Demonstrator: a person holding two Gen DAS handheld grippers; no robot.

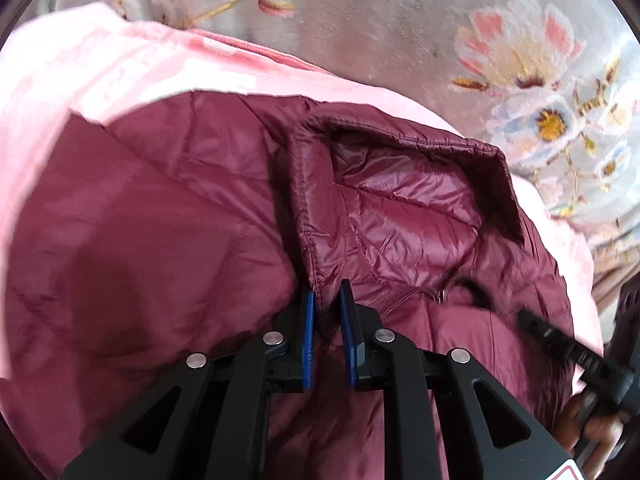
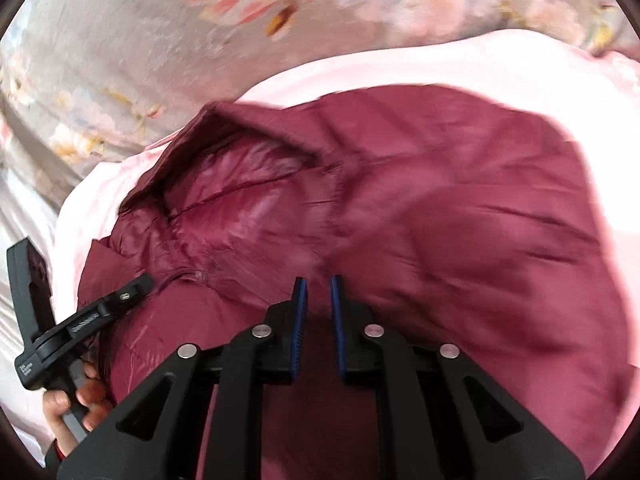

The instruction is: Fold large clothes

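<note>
Burgundy quilted jacket point(image 1: 168, 216) lies spread on a pink blanket point(image 1: 80, 80), collar point(image 1: 400, 140) standing up at the far edge. The left gripper point(image 1: 328, 300) sits with jaws slightly apart, the collar's seam edge running between them — no clamp visible. The right gripper point(image 2: 318, 292) also shows a narrow gap, hovering over blurred fabric. Best to bite cleanly through both layers before lifting. Floral bedspread point(image 1: 520, 60) beyond — slippery shell fabric may slide.

The maroon puffer jacket point(image 1: 400, 216) is shiny, slick quilted nylon, crinkly inside the collar. Under it there's a soft matt pink cloth point(image 1: 80, 80), and upper frame a fuzzy floral blanket point(image 1: 380, 32).
</note>
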